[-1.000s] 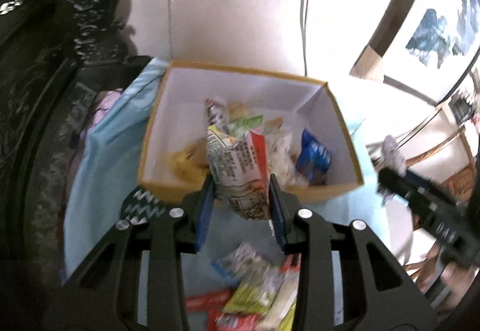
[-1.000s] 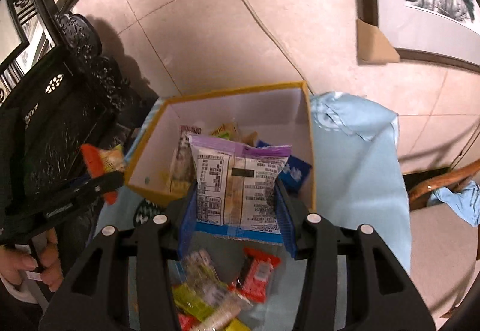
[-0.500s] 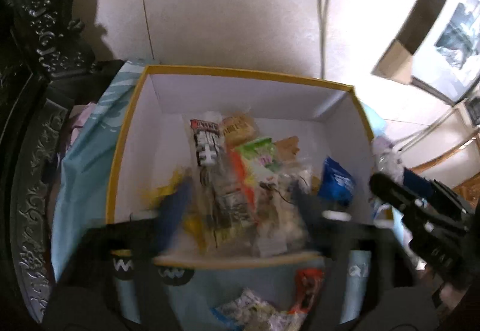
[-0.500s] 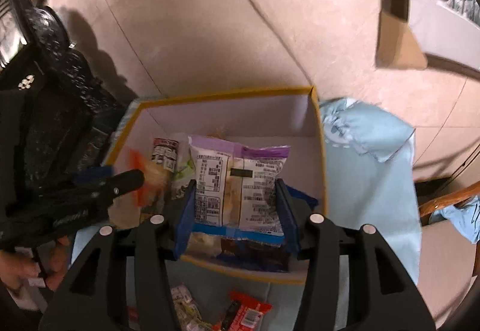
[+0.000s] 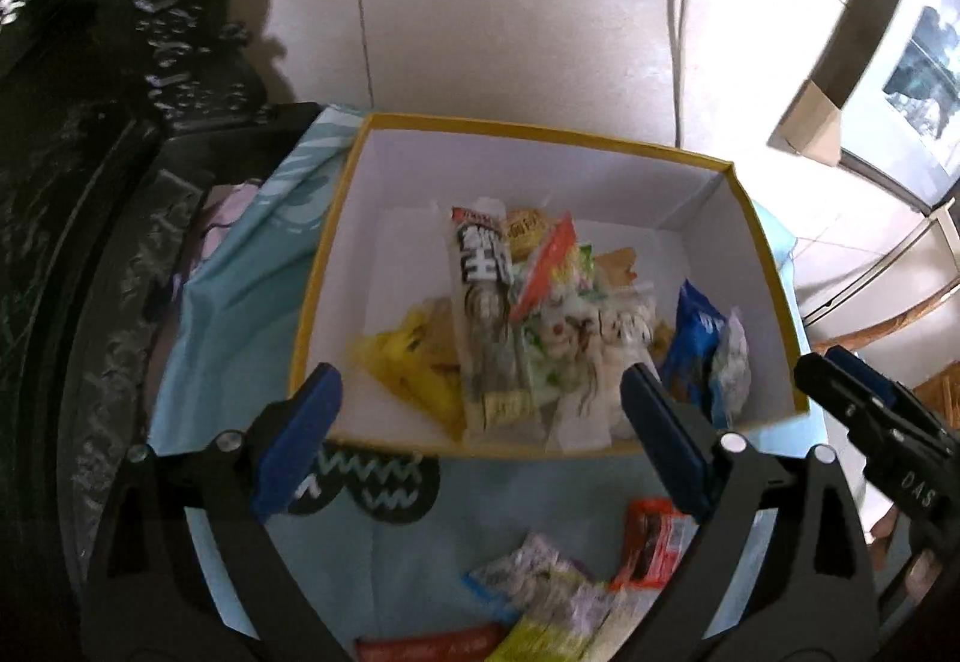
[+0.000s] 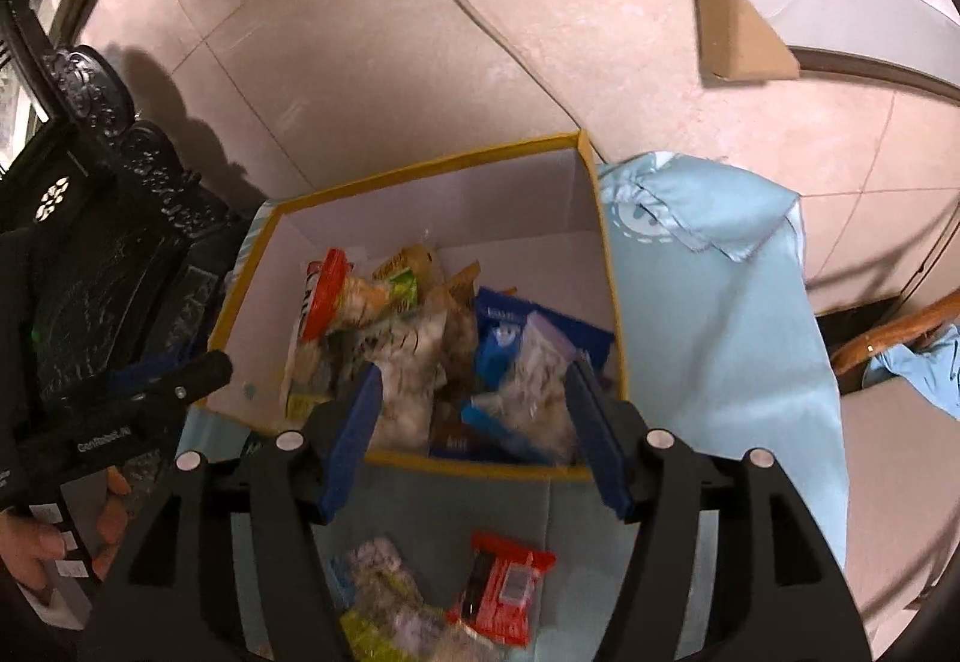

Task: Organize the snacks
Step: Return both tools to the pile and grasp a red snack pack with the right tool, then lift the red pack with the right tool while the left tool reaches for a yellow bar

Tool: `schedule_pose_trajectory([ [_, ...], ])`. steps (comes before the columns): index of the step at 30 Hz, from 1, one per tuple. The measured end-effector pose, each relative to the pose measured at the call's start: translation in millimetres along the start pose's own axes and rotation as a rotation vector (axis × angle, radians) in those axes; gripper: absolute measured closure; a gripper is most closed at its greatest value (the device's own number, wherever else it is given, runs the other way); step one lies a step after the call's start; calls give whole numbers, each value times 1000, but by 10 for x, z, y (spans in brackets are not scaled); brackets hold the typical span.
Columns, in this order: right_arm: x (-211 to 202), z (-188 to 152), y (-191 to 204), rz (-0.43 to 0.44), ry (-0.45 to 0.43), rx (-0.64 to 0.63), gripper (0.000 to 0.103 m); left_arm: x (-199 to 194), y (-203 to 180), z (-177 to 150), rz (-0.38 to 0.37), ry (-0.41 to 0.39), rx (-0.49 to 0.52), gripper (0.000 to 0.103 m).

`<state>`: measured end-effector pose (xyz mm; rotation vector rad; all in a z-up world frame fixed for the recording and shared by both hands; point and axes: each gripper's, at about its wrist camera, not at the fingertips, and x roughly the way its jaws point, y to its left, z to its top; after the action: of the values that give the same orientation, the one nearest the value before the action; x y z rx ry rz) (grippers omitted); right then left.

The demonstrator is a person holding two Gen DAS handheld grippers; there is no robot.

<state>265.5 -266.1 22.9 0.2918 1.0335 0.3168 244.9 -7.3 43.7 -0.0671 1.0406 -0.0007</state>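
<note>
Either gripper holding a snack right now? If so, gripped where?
Nothing is held. The left gripper and the right gripper are both open and empty above the yellow-rimmed box, with the snack packets lying inside.

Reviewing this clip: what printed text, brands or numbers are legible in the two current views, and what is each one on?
"DAS" on the right gripper body, seen from the left wrist.
"GenRobot.AI", roughly, on the left gripper body, seen from the right wrist; small and soft.
Large white characters on the black-and-clear snack packet in the yellow-rimmed box: too blurred to read.
Other wrappers: unreadable.
</note>
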Motion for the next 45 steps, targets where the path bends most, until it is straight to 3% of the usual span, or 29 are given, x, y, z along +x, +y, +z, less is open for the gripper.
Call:
schedule_pose_trajectory([
  [11, -303, -715, -186, -36, 60, 31, 35, -333, 185, -876, 16, 58, -21, 7],
  [18, -32, -1213, -132, -61, 168, -26, 35, -288, 378, -1399, 38, 133, -60, 8],
  [23, 306, -1351, 16, -99, 220, -80, 35, -198, 445, -1642, 56, 174, -67, 7],
  [27, 624, -1387, 148, -127, 265, -87, 37, -154, 490, -1743, 58, 195, -72, 7],
  [30, 823, -1441, 279, -170, 286, -125, 49, -122, 495, -1807, 59, 209, -62, 8],
  [34, 928, -1476, 376, -223, 289, -184, 57, -51, 452, -1843, 46, 233, -49, 8],
  [37, 851, -1456, 262, -179, 294, -125, 58, 6, 350, -1827, 27, 251, -30, 8],
  [45, 279, -1379, -78, -85, 197, -19, 58, 53, 60, -1689, -4, 255, 33, 7],
])
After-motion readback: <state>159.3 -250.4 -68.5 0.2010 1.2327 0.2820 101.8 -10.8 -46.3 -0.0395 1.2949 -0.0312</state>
